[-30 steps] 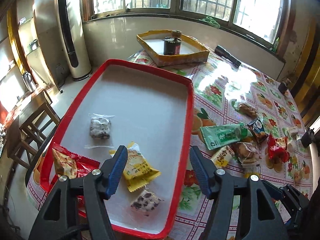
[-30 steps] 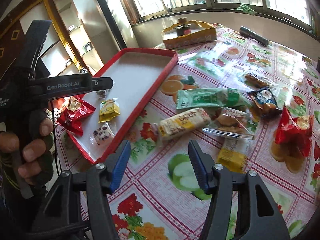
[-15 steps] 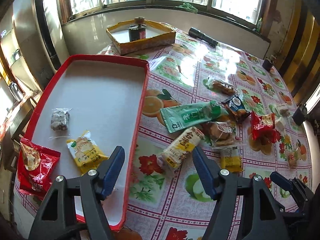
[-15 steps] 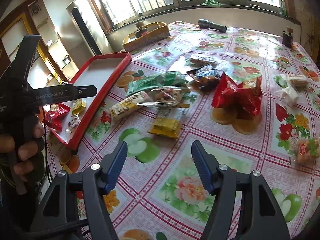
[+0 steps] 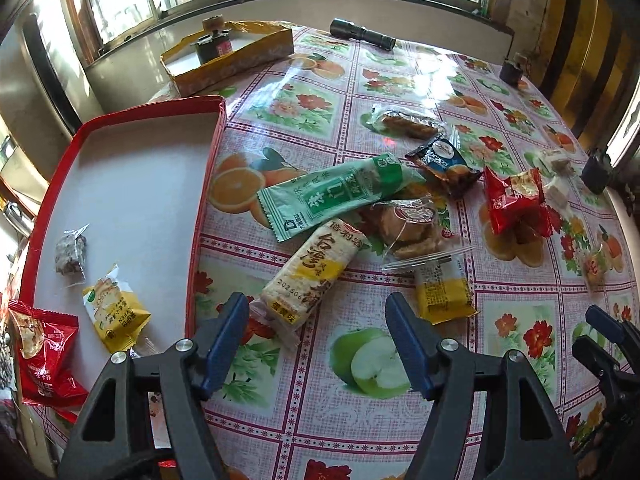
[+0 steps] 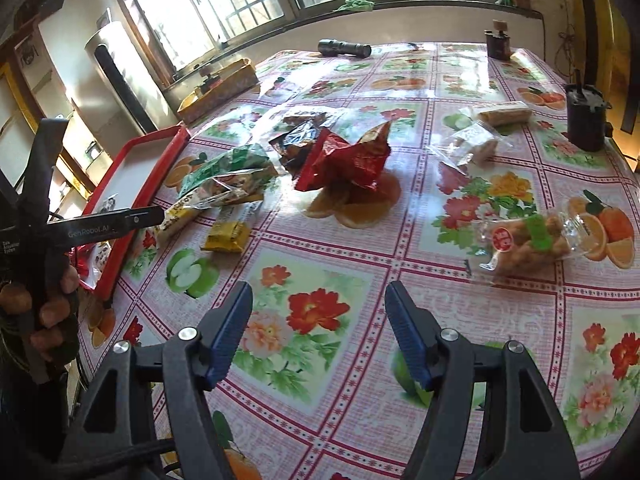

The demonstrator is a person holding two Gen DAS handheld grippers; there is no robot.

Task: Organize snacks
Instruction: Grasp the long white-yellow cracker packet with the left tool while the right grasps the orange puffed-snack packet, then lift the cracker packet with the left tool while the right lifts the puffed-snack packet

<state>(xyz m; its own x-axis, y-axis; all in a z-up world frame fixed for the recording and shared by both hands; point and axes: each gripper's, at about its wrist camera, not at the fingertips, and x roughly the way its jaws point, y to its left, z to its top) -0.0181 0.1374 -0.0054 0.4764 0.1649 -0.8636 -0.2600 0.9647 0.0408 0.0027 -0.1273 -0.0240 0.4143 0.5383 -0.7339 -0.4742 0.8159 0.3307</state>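
Blue-padded fingers of the left gripper (image 5: pixel 316 330) stand apart over the flowered tablecloth (image 5: pixel 352 432), gripping nothing; the near end of a yellow-and-white rice cracker packet (image 5: pixel 310 276) lies on the cloth just beyond and between the tips. Bare cloth with a printed green apple fills the space under the jaws.

To that gripper's left sits a red-rimmed tray (image 5: pixel 202 208), its right edge running close past the left finger. Inside, near the front, lie a red packet (image 5: pixel 42 352), a yellow packet (image 5: pixel 116 312) and a small clear-wrapped dark sweet (image 5: pixel 71 250); the far half of the tray floor is free.

Past the cracker packet, loose snacks crowd together: a small yellow packet (image 5: pixel 442 294), a clear-wrapped biscuit pack (image 5: pixel 408 226), a long green packet (image 5: pixel 336 194), a dark blue packet (image 5: pixel 444 164) and a crumpled red bag (image 5: pixel 516 200).

The right gripper (image 6: pixel 318 330) hovers over an open stretch of cloth printed with red flowers, its jaws opening with nothing between them. A clear bag of fried snacks (image 6: pixel 528 240) lies ahead to its right. The person's left hand (image 6: pixel 44 308) shows at the left edge of the right wrist view.

Farther back, a yellow cardboard tray (image 5: pixel 228 60), a black torch (image 5: pixel 362 34) and a dark cup (image 6: pixel 586 116) stand near the table's far and right edges, below the window.
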